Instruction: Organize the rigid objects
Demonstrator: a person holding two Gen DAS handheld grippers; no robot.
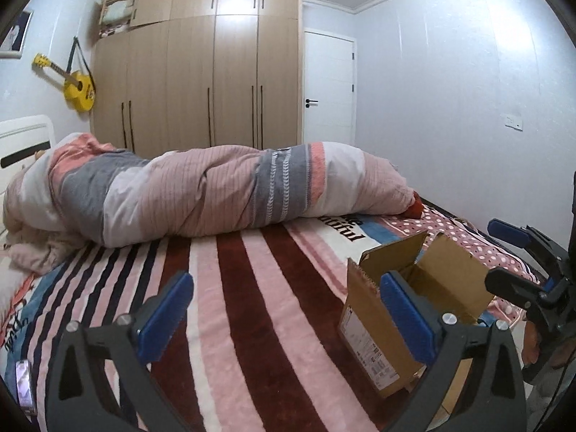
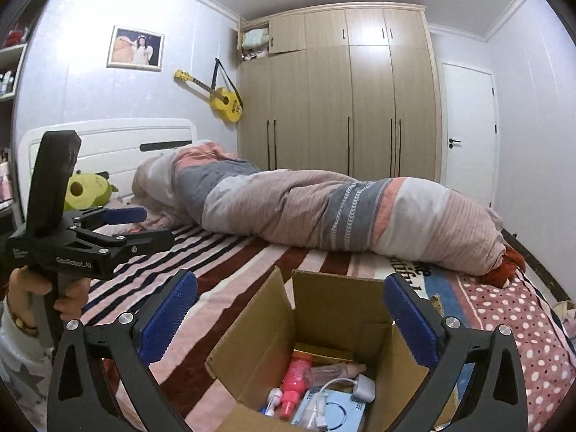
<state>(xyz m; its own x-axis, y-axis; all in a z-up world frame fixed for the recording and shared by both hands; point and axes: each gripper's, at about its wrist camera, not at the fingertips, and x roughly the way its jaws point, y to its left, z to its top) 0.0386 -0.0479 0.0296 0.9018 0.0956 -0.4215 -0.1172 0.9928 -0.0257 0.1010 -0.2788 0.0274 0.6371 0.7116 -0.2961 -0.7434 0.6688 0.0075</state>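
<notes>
An open cardboard box stands on the striped bed. In the right wrist view it holds a pink bottle, a clear bottle, a white charger with cable and a light blue pack. My right gripper is open and empty, just above the box. My left gripper is open and empty over the blanket, left of the box. The right gripper also shows at the right edge of the left wrist view, and the left gripper at the left of the right wrist view.
A rolled pink and grey duvet lies across the far side of the bed. A phone-like object lies at the bed's near left edge. A green plush toy sits by the white headboard. A wardrobe stands behind.
</notes>
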